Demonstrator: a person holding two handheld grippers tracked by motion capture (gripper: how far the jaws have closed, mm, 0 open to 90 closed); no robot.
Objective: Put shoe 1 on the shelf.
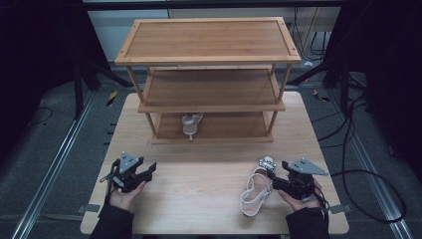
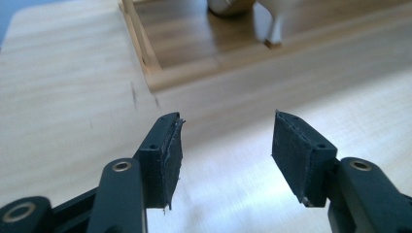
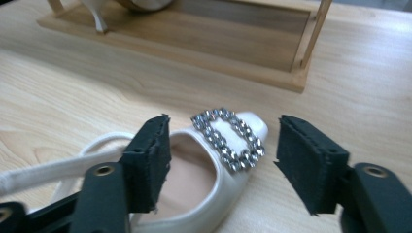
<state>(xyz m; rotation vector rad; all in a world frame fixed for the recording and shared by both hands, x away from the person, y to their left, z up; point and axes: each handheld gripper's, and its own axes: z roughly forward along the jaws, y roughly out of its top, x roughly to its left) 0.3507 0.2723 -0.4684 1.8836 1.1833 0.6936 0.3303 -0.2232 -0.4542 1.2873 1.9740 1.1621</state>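
A white heeled shoe [image 1: 255, 190] with a rhinestone buckle [image 3: 228, 138] lies on the table at the front right. My right gripper [image 1: 272, 173] is open at its toe. In the right gripper view the toe [image 3: 221, 199] sits between the two pads, one pad [image 3: 148, 162] over the shoe's opening and the other off to its side. A second white shoe [image 1: 191, 124] stands on the bottom board of the wooden shelf [image 1: 209, 107], its heel [image 2: 273, 29] towards me. My left gripper [image 1: 148, 170] hovers open over bare table at the front left, holding nothing.
The three-tier shelf takes up the back half of the wooden table [image 1: 199, 169]; its top [image 1: 206, 40] and middle boards are bare. Cables [image 1: 368, 174] trail on the floor to the right. Dark stands flank the table at the back.
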